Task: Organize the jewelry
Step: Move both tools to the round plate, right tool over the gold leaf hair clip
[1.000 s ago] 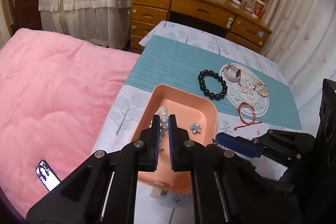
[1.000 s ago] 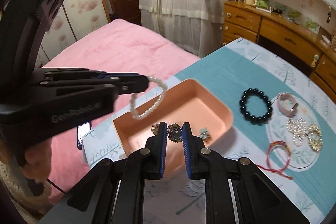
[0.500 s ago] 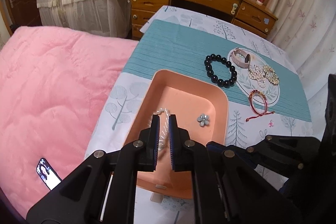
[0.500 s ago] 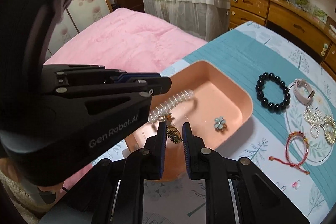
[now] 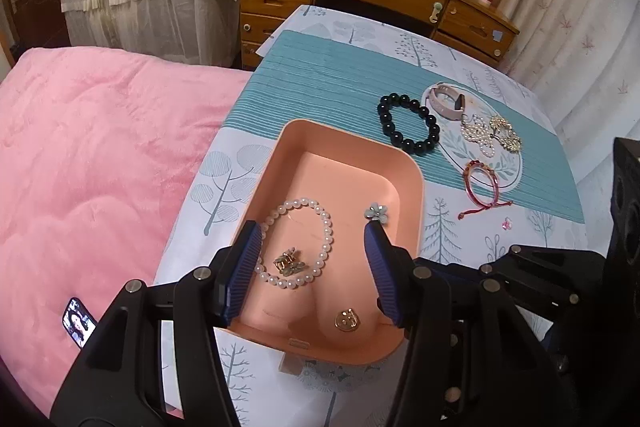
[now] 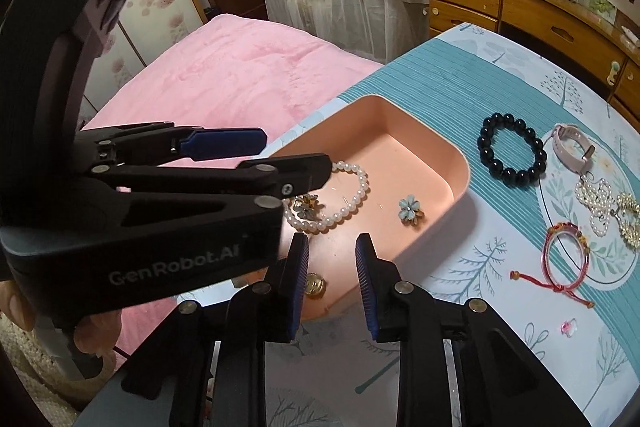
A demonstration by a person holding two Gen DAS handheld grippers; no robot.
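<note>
In the right wrist view the left gripper (image 6: 276, 155) covers one side of the pearl bracelet (image 6: 352, 203) and part of the brooch (image 6: 306, 207) inside it. The gold round piece (image 6: 314, 285) is half hidden behind a right finger (image 6: 298, 279) (its design is unreadable). The orange tray (image 5: 416, 195) hides a small pale object at its near wall.

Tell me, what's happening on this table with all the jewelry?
A person is sorting jewelry into a peach tray with two handheld grippers. The left gripper is opening over a pearl bracelet lying in the tray; the right gripper is opening too, nothing between its jaws. A black bead bracelet waits outside.
</note>
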